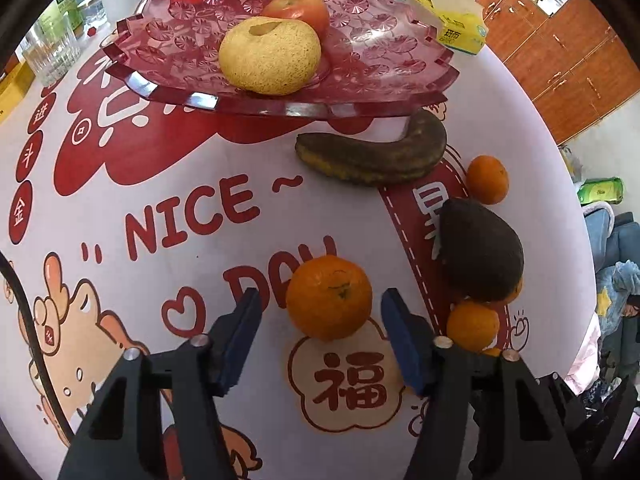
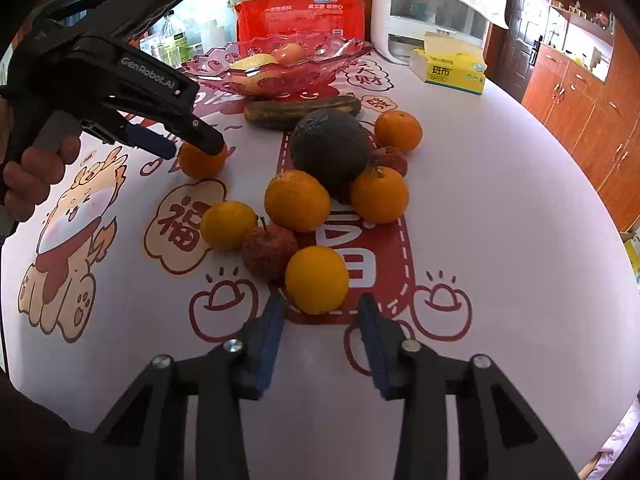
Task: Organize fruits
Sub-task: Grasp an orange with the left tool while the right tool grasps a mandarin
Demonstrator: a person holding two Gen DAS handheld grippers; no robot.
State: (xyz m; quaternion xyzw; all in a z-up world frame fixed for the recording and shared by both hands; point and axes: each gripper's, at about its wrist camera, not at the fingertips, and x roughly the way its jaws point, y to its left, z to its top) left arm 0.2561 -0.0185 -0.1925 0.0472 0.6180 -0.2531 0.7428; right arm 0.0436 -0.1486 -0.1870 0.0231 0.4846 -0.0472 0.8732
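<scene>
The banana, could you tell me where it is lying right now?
In the left wrist view the banana lies on the tablecloth against the pink fruit tray's front edge, with an orange to its right.

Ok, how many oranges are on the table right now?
6. One by the left tongs, one by the right tongs, one far right, three around the avocado. More may be hidden.

Landmark: avocado (image 2: pixel 330 152). Left of it, bare cloth (image 2: pixel 120 320) gives you open passage, one lone orange (image 1: pixel 329 298) there. Behind it, banana (image 2: pixel 302 112), then pink tray (image 1: pixel 400 92) block way. Oranges and red fruits crowd its front and right. Far right of it, table free.
</scene>
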